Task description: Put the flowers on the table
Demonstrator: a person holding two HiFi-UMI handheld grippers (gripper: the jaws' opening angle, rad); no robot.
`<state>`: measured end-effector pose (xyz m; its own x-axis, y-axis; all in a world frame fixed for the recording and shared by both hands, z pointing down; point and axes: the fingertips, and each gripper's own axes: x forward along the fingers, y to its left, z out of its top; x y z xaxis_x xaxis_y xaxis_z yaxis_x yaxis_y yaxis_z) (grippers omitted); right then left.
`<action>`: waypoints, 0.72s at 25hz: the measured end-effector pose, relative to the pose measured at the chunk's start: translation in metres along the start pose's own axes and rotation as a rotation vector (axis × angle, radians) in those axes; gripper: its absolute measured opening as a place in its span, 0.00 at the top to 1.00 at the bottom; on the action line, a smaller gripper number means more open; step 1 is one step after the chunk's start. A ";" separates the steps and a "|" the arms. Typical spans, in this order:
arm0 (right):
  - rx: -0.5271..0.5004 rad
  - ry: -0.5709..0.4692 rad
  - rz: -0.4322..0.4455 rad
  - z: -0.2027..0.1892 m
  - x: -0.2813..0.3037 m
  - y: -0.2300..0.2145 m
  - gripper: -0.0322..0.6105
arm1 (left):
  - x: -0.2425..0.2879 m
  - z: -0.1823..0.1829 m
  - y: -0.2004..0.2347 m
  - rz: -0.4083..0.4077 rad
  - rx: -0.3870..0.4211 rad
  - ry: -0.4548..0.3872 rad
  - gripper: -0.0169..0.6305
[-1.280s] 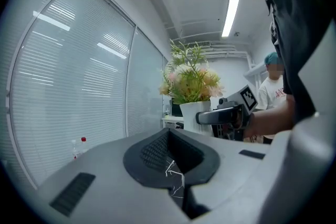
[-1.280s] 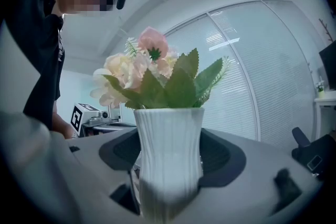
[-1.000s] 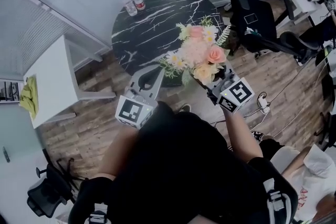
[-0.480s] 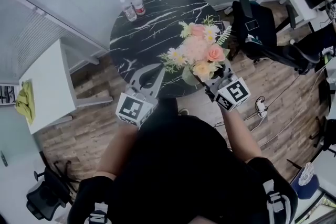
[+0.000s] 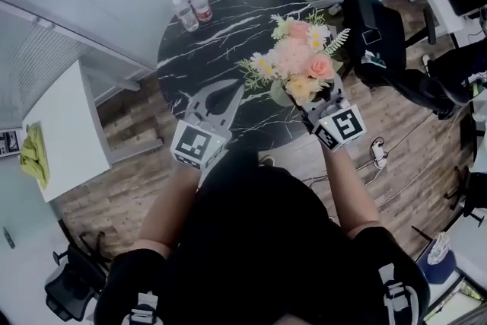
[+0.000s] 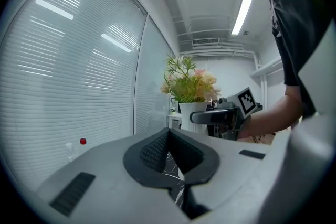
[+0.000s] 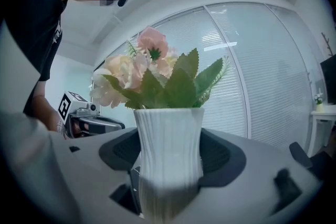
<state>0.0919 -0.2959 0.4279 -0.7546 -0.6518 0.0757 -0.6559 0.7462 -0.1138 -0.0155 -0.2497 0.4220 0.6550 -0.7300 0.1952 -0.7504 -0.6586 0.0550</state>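
Pink, peach and white flowers (image 5: pixel 298 65) with green leaves stand in a ribbed white vase (image 7: pixel 169 149). My right gripper (image 5: pixel 308 104) is shut on the vase, one black pad on each side, and holds it upright over the near right part of the round black marble table (image 5: pixel 205 49). Whether the vase touches the tabletop is hidden. My left gripper (image 5: pixel 228 91) hovers over the table's near edge, left of the flowers, with its tips together and nothing held. The left gripper view shows the flowers (image 6: pixel 189 84) and the right gripper (image 6: pixel 218 117) beyond its own closed jaws (image 6: pixel 168 134).
Two small water bottles (image 5: pixel 192 7), one red-capped, stand at the table's far left edge. A black office chair (image 5: pixel 380 34) is close to the table's right side. A white desk (image 5: pixel 61 133) stands to the left, and cables (image 5: pixel 380 152) lie on the wood floor.
My right gripper has carried the vase of flowers forward, farther over the table. The left gripper has also moved forward over the table's near edge.
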 end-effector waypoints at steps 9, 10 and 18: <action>-0.012 0.034 -0.030 -0.023 0.056 -0.031 0.42 | 0.042 -0.022 0.055 -0.029 -0.015 0.022 0.96; -0.017 0.037 -0.032 -0.027 0.063 -0.034 0.42 | 0.047 -0.025 0.061 -0.032 -0.020 0.027 0.96; -0.013 0.019 -0.091 -0.058 0.110 -0.063 0.42 | 0.085 -0.061 0.103 -0.077 -0.083 0.059 0.96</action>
<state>0.0496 -0.4068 0.5004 -0.6921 -0.7142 0.1043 -0.7218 0.6858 -0.0931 -0.0423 -0.3680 0.5041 0.7069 -0.6639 0.2440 -0.7041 -0.6935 0.1526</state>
